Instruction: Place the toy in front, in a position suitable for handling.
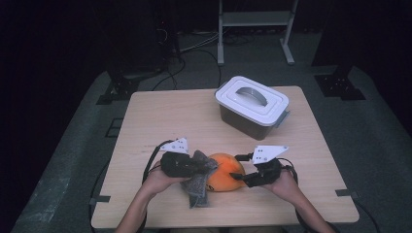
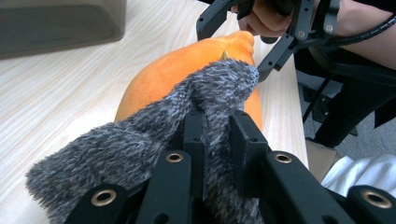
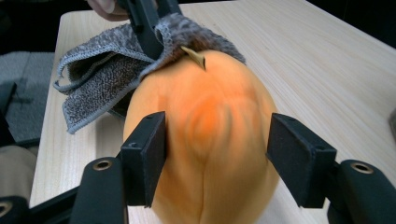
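Two spread right gripper (image 3: 215,158) jaws flank the orange fruit (image 3: 210,135); left gripper (image 2: 217,140) pinches grey cloth (image 2: 140,140).

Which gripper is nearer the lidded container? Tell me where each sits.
Right. The right gripper sits nearly straight before the container, astride the orange fruit; the left gripper lies farther left, clamping the grey cloth.

Fruit (image 3: 210,140): orange, deeper orange at the centre, paler yellow-orange toward its edges, with a small tan stem. Cloth (image 2: 154,135): mottled grey, flecked dark and light, fuzzy pile. Left tongs (image 2: 217,135) and right tongs (image 3: 215,158): black, with brass-coloured rivets. Surface (image 1: 160,116): pale wood with fine straight grain. Box (image 1: 250,114): dark grey body, white lid, grey handle.
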{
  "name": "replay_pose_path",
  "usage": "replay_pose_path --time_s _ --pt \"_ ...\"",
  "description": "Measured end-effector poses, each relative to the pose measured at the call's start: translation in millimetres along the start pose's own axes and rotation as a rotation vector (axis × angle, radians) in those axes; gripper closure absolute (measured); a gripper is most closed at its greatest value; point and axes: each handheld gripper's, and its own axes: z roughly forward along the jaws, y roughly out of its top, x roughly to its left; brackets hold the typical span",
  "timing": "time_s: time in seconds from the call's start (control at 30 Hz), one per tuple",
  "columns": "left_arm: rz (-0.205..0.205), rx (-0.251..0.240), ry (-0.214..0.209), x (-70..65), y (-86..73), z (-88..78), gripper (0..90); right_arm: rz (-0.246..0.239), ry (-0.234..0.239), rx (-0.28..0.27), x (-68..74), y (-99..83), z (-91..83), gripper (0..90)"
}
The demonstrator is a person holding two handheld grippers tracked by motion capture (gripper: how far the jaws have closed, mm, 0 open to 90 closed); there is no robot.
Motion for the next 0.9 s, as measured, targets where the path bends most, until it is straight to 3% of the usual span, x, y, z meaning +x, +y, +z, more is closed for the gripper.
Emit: replay_pose_path --time_s 0.03,0.1,0.17,0.27,0.3,0.37,0.4,0.47,0.5,0.53,0.63,0.67,0.7,0.8,0.83,0.87,0.9 --pt "-0.005 -0.004 -0.004 0.5 -0.2 0.2 78.2 0.044 0.027 0.023 -3.9 -2.9 2.9 36.5" --pt "-0.017 -0.022 -0.014 0.8 0.1 0.9 78.1 0.06 0.037 0.03 -3.9 -5.1 6.7 44.0" --pt "-0.015 -0.039 -0.019 0.7 2.4 0.3 78.2 0.012 0.017 0.035 -1.4 -3.2 6.0 51.6" --pt "-0.011 -0.088 -0.013 0.0 8.6 -6.3 78.2 -0.03 -0.015 0.024 1.3 0.1 3.9 54.8" --pt "-0.008 -0.116 0.011 -0.4 12.1 -11.6 78.2 -0.055 -0.024 0.005 3.9 2.9 2.7 55.1" --pt "-0.014 -0.125 0.032 -0.3 12.7 -12.9 78.1 -0.084 -0.031 0.0 6.4 4.9 2.9 55.1" --pt "-0.03 -0.105 0.08 2.3 11.3 -13.9 78.1 -0.096 -0.027 -0.001 6.7 5.2 4.1 54.8" --pt "-0.035 -0.085 0.081 3.4 9.0 -11.8 78.1 -0.091 -0.025 -0.003 6.7 5.1 4.7 54.0" --pt "-0.042 -0.064 0.065 4.2 6.2 -8.4 78.1 -0.064 -0.009 -0.004 4.6 5.0 4.4 46.6" --pt "-0.042 -0.044 0.054 4.2 3.8 -4.8 78.1 -0.064 -0.009 -0.004 4.6 5.0 4.4 46.6" --pt "-0.032 -0.021 0.019 2.2 4.3 -1.3 78.2 0.029 0.063 0.0 -6.7 1.5 0.1 35.4" --pt "-0.032 -0.021 0.019 2.2 4.3 -1.3 78.2 0.029 0.063 0.0 -6.7 1.5 0.1 35.4" --pt "-0.033 -0.016 -0.004 1.1 3.7 1.1 78.2 0.084 0.083 0.014 -12.1 -2.7 0.7 33.1" --pt "-0.033 -0.019 -0.007 0.8 4.1 2.6 78.2 0.111 0.114 0.03 -13.7 -5.6 4.6 37.3" --pt "-0.03 -0.017 -0.004 0.9 4.7 2.3 78.1 0.087 0.106 0.035 -11.1 -5.2 6.1 46.0" --pt "-0.033 -0.022 -0.002 1.0 5.2 1.8 78.1 0.087 0.106 0.035 -11.1 -5.2 6.1 46.0" --pt "-0.035 -0.027 0.003 1.0 6.0 0.7 78.1 0.035 0.083 0.03 -8.9 -2.5 4.1 53.1"
